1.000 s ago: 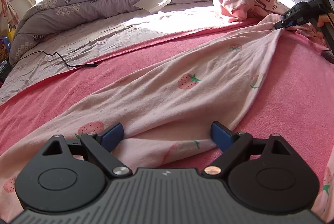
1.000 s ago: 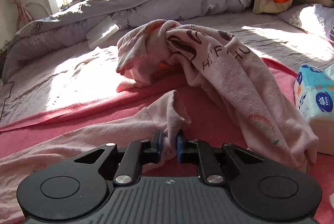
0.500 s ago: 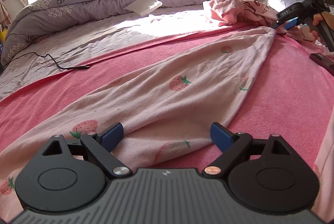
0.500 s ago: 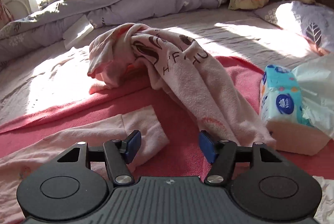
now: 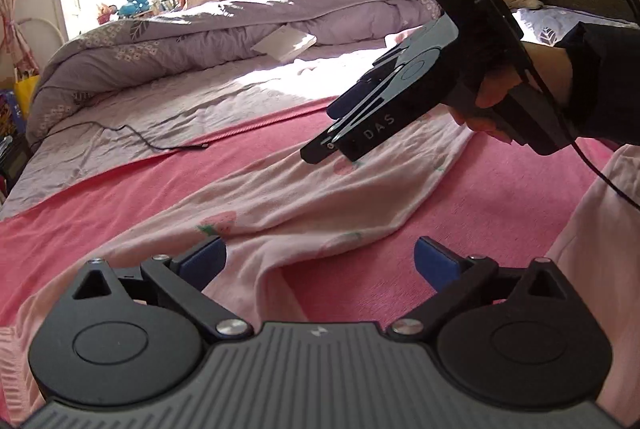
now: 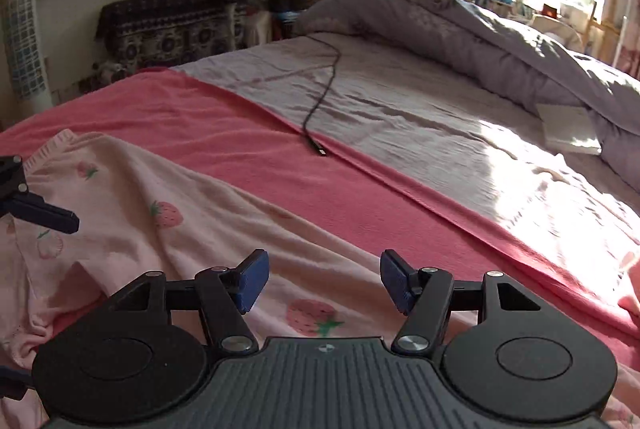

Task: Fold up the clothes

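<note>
Both the left tongs (image 5: 318, 261) and right tongs (image 6: 322, 281) gape empty above the strawberry-print garment (image 5: 304, 201) on the pink blanket (image 5: 500, 197).

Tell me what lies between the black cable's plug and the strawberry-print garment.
Only bare pink blanket separates the cable plug from the strawberry garment; the right wrist view shows it best.

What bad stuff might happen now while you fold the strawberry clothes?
1. Both the left gripper and right gripper are open and hold nothing, so the strawberry garment lies bunched and may fold crooked.
2. The black cable lies on the bed nearby; a sweeping gripper or cloth might snag it.
</note>
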A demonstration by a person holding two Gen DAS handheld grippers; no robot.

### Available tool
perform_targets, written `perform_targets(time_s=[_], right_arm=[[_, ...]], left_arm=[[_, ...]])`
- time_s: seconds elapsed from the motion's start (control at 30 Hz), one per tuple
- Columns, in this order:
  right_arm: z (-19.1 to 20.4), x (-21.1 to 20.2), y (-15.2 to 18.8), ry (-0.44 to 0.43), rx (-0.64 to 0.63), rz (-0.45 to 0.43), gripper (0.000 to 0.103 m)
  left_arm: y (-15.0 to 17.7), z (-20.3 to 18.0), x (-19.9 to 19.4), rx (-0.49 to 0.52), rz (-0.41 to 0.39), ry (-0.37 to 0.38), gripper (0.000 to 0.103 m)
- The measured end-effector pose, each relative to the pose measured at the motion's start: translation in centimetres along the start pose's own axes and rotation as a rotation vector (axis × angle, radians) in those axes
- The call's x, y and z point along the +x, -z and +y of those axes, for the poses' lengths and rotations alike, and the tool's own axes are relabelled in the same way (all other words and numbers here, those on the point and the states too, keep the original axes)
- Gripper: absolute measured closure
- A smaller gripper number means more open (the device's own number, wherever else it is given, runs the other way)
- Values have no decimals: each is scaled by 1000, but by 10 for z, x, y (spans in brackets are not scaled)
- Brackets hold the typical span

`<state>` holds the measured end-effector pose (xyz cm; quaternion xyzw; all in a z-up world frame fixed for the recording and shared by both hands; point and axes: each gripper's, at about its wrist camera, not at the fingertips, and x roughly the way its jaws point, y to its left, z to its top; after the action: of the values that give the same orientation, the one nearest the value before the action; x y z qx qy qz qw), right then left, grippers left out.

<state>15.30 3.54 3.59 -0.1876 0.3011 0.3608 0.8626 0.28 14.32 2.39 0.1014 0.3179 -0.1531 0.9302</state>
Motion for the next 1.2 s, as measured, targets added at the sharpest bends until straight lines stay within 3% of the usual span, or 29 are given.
perform_targets(time_s=[0.07, 0.17, 0.23, 0.33, 0.43, 0.53, 0.6, 0.63, 0.7, 0.73, 0.8, 0.83, 0.87, 0.9, 1.0, 1.03, 1.13, 1.2], right_arm=[[32, 35, -7, 23, -96, 28, 41], [37, 68, -11, 161, -138, -50, 39], [17, 82, -20, 250, -64, -40, 32], [-11, 85, -31, 311, 61, 28, 46], [-20, 65, -31, 210, 111, 7, 46], [-8, 47, -35, 45, 137, -3, 46], [16, 53, -37, -1, 65, 46, 45], [29, 57, -37, -7, 22, 66, 43], [52, 73, -28, 105, -93, 66, 29], [52, 79, -27, 178, -115, 31, 0], [36, 85, -35, 245, -47, 41, 1], [23, 81, -40, 262, 35, 67, 13], [10, 70, -41, 270, 99, 74, 34], [2, 54, -39, 268, 139, 72, 41], [-14, -21, -21, 258, 152, -4, 38], [-16, -49, -11, 270, 154, -28, 32], [-19, -145, 29, 281, 173, -111, 26], [-17, -207, 63, 311, 189, -168, 19]], left_arm=[[20, 11, 21, -68, 108, 20, 2], [23, 14, 13, -81, 63, 69, 2], [24, 13, 13, -68, 61, 80, 2], [26, 15, 6, -76, 36, 123, 2], [26, 24, -4, -123, -25, 194, 3], [29, 33, -12, -162, -76, 352, 3], [29, 27, -4, -132, -30, 345, 3], [29, 22, 0, -112, 0, 337, 3], [30, 14, -1, -69, 4, 342, 3], [31, 12, -3, -53, 2, 360, 3], [32, 12, -1, -52, 14, 386, 3], [32, 13, -1, -56, 16, 386, 3], [31, 14, -2, -66, 14, 392, 2], [31, 15, -2, -74, 14, 392, 2], [31, 18, -4, -90, 6, 371, 2], [31, 19, -5, -94, 2, 360, 2], [29, 17, -13, -130, -40, 271, 2], [27, 21, -24, -214, -87, 214, 2]])
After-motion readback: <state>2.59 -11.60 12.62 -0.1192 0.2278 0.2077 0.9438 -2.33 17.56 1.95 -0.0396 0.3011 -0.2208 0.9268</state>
